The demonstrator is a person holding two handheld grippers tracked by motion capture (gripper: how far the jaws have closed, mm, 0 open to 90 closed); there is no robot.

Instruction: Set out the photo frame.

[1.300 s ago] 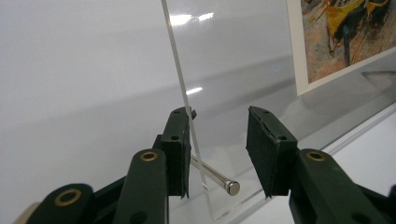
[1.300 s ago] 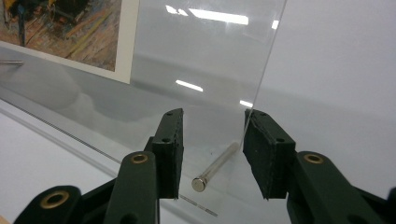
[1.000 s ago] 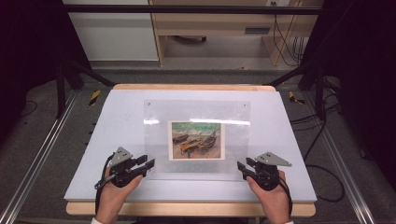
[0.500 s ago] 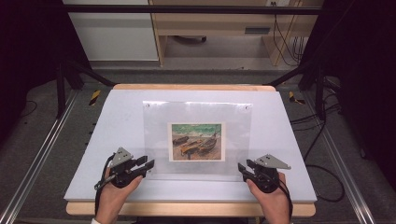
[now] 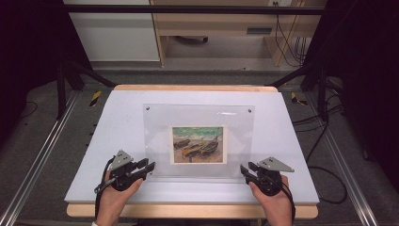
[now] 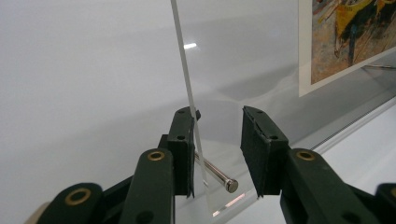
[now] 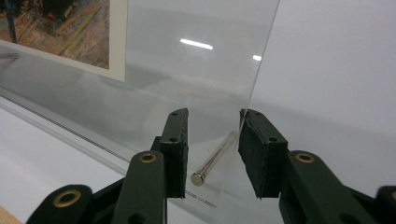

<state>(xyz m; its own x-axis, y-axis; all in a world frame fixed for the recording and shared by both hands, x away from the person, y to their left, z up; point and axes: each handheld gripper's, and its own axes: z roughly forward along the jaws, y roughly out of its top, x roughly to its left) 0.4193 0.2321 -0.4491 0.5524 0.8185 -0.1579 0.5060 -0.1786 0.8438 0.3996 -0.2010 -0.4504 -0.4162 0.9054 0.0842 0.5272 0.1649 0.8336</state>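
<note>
A clear acrylic picture frame [image 5: 197,117] holding a print of boats [image 5: 197,144] is on the white table. My left gripper [image 5: 145,168] is at its near left corner and my right gripper [image 5: 245,170] at its near right corner. In the left gripper view the jaws stand open around the thin pane edge [image 6: 187,88] and a metal pin [image 6: 217,173]; the pane lies against the left jaw. In the right gripper view the open jaws straddle the pane's edge [image 7: 261,60] and another metal pin [image 7: 212,161]. Neither gripper grips anything.
The white tabletop [image 5: 117,122] has a wooden rim [image 5: 188,211] along its near edge. Metal rails [image 5: 42,155] run along both sides of the table. A cabinet and a wooden desk [image 5: 211,23] stand beyond the far edge.
Hardly anything: both grippers stay at the frame's near corners, and the print sits slightly lower in the high view.
</note>
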